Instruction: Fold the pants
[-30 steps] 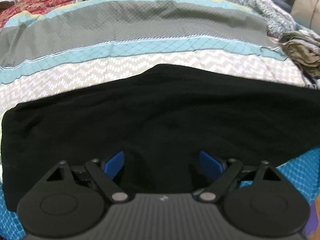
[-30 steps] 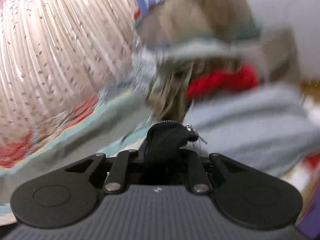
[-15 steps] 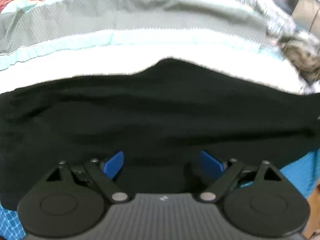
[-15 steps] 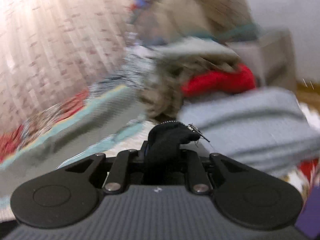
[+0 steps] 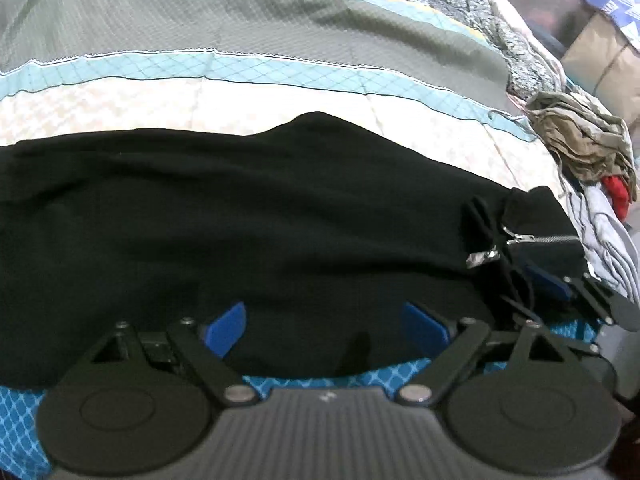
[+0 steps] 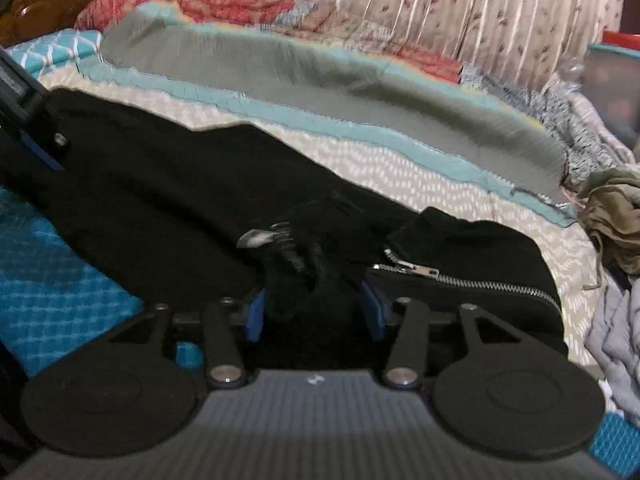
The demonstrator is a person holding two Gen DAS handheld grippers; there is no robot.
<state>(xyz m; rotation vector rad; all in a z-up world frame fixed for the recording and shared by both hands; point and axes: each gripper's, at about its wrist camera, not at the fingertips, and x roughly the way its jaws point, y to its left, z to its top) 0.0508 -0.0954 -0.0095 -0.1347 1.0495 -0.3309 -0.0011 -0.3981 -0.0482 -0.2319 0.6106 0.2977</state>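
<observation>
Left wrist view: my left gripper (image 5: 324,326) hangs with jaws wide, holding nothing, directly over the near edge of the black pants (image 5: 240,216), which lie spread across the bedspread (image 5: 240,96) ahead of it. The cloth looks soft and limp, so I judge it will sag and drag.

Right wrist view: my right gripper (image 6: 314,312) is clamped on a bunched fold of pants beside the zipper (image 6: 460,278). I'd grip at hems, not mid-panel.

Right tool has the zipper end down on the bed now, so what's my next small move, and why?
Probably open the right tool and back it off. Its jaws look parted only slightly, with a bunch of the black pants between them, while the zipper end already lies on the bedspread. The left tool is open.
</observation>
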